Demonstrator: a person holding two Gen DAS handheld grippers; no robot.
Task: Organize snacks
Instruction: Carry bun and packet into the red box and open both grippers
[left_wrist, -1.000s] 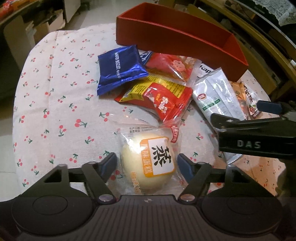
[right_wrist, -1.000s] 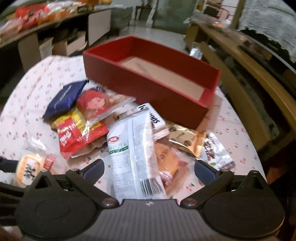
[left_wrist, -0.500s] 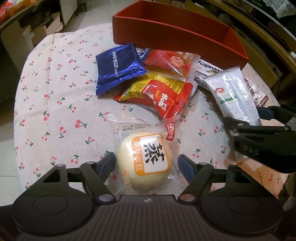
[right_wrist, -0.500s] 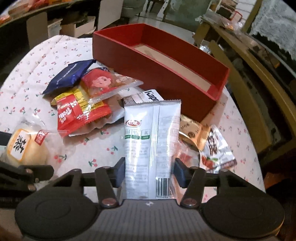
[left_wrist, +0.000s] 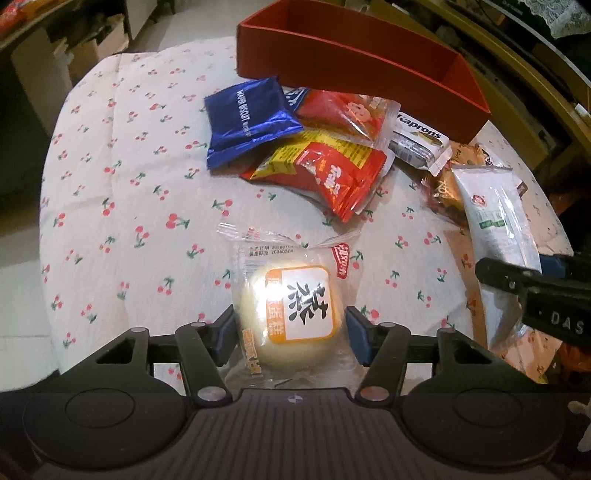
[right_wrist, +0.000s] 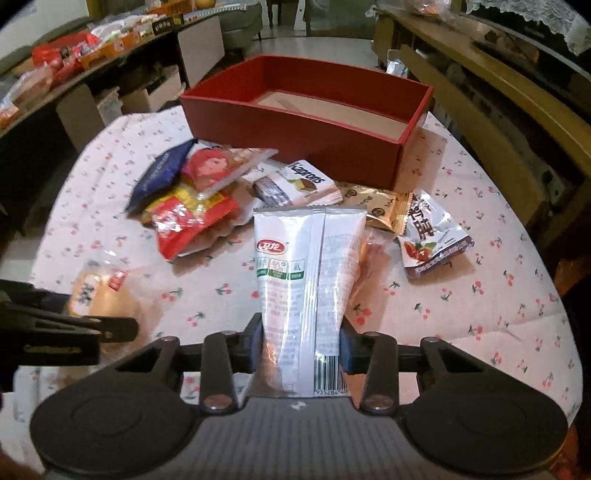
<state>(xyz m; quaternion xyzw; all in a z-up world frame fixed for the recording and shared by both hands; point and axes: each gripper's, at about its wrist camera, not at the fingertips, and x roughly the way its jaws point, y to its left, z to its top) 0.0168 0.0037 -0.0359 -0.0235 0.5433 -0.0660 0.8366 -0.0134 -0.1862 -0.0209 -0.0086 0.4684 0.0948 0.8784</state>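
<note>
Fingers on the left gripper (left_wrist: 291, 334) are pinched onto a round yellow steamed cake in a clear wrapper (left_wrist: 293, 314), low over the cherry-print tablecloth (left_wrist: 122, 206). The right gripper (right_wrist: 301, 345) is clamped on a tall white foil pouch with a green label (right_wrist: 306, 273), holding it upright. Loose snack packets lie just behind, then the open red cardboard box (right_wrist: 295, 129).

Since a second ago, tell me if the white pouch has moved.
Yes. The white pouch was lying flat among the snacks; now it stands gripped in the right gripper, lifted off the tablecloth, short of the red box.
</note>
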